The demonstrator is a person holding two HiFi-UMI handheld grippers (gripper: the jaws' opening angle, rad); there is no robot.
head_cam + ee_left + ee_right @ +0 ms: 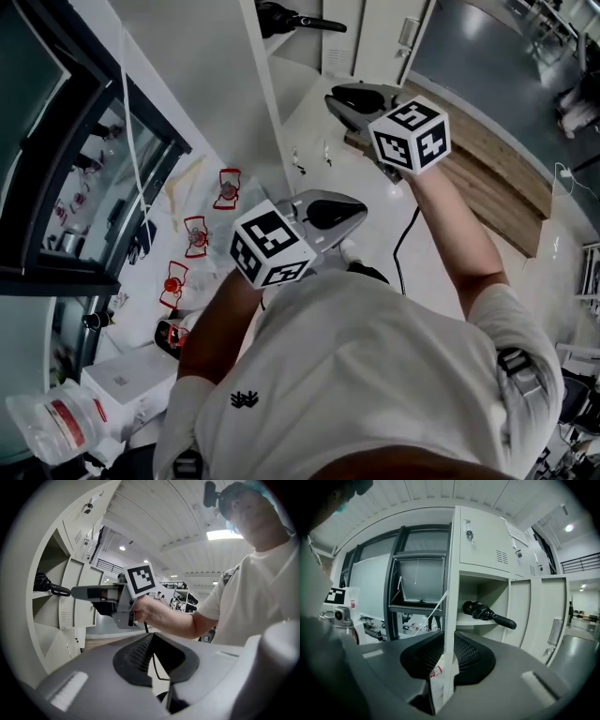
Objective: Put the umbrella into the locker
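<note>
Holding nothing, left hand-held gripper (152,637) is closed, right one (448,641) slightly parted; umbrella (480,610) lies in locker (488,591).

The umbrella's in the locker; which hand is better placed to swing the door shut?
Probably right: the right hand-held gripper is nearer the locker, facing its open door; the left hand-held gripper sits back.

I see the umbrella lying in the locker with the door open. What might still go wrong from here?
1. The umbrella rests on the locker shelf, but its handle pokes out past the front edge. Swinging the open door shut would probably knock the handle and stop the door from closing.
2. With the handle overhanging like that, a bump from the door might roll or tip the umbrella off the shelf.
</note>
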